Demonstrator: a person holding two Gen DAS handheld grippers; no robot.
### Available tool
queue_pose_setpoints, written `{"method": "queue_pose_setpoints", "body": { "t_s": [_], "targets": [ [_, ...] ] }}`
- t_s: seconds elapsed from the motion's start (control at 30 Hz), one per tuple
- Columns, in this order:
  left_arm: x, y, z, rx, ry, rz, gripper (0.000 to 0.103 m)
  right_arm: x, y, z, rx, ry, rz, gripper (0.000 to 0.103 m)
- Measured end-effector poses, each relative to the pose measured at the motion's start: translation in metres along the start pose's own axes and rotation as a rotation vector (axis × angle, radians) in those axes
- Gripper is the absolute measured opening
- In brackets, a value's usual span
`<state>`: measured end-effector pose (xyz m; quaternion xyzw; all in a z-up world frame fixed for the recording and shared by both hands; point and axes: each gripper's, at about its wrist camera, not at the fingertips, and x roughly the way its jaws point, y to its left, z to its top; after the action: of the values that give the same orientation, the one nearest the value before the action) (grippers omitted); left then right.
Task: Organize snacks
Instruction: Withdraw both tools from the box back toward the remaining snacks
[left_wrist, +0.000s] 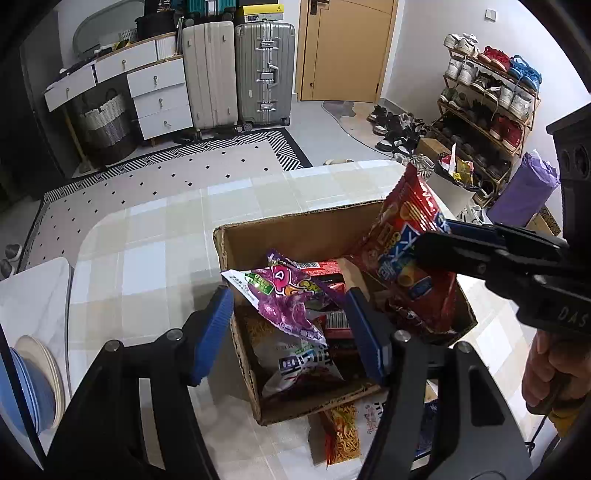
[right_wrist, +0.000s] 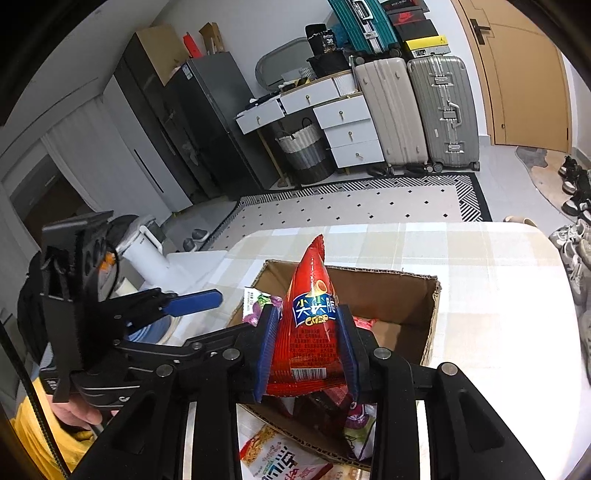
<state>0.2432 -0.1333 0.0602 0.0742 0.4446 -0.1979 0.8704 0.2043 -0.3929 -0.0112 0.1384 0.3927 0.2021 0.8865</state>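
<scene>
My right claw (right_wrist: 306, 350) holds the red snack bag (right_wrist: 310, 325) upright over the cardboard box (left_wrist: 295, 229) on the table (left_wrist: 147, 258), ready to drop it in, while my left claw (left_wrist: 291, 332) hangs wide and empty above the purple bag (left_wrist: 288, 299) inside.

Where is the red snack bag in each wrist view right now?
Left wrist view: the red snack bag is right of centre, tilted over the cardboard box, with the right gripper reaching in from the right.
Right wrist view: centre, upright between the blue fingers.
Shared landmark: the silver suitcase beside the wooden door.
</scene>
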Motion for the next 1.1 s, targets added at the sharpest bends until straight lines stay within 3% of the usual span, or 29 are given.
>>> {"method": "queue_pose_setpoints", "body": {
  "t_s": [0.1,0.47,0.57,0.67,0.73,0.8,1.0,1.1],
  "targets": [
    [-0.005,-0.002,-0.001,-0.001,-0.001,0.0,0.064,-0.003,0.003,0.001,0.006,-0.016,-0.012,0.052],
    [-0.059,-0.014,-0.018,-0.013,-0.044,0.009,0.07,-0.062,0.025,-0.001,0.001,-0.1,-0.015,0.053],
    [-0.088,-0.019,-0.024,-0.019,-0.077,0.003,0.071,-0.091,0.04,-0.002,-0.026,-0.138,-0.026,0.06],
    [-0.124,-0.025,-0.032,-0.022,-0.128,-0.007,0.071,-0.122,0.056,-0.009,-0.045,-0.183,-0.026,0.069],
    [-0.151,-0.03,-0.04,-0.032,-0.172,0.014,0.081,-0.144,0.067,-0.014,-0.063,-0.212,-0.03,0.074],
    [-0.175,-0.034,-0.044,-0.04,-0.214,0.033,0.081,-0.166,0.079,-0.022,-0.085,-0.25,-0.037,0.083],
    [-0.245,-0.059,-0.068,0.0,-0.332,0.082,0.082,-0.225,0.108,-0.057,-0.172,-0.42,-0.091,0.09],
    [-0.275,-0.074,-0.083,0.011,-0.379,0.1,0.09,-0.251,0.12,-0.08,-0.199,-0.491,-0.112,0.094]
  ]
}}
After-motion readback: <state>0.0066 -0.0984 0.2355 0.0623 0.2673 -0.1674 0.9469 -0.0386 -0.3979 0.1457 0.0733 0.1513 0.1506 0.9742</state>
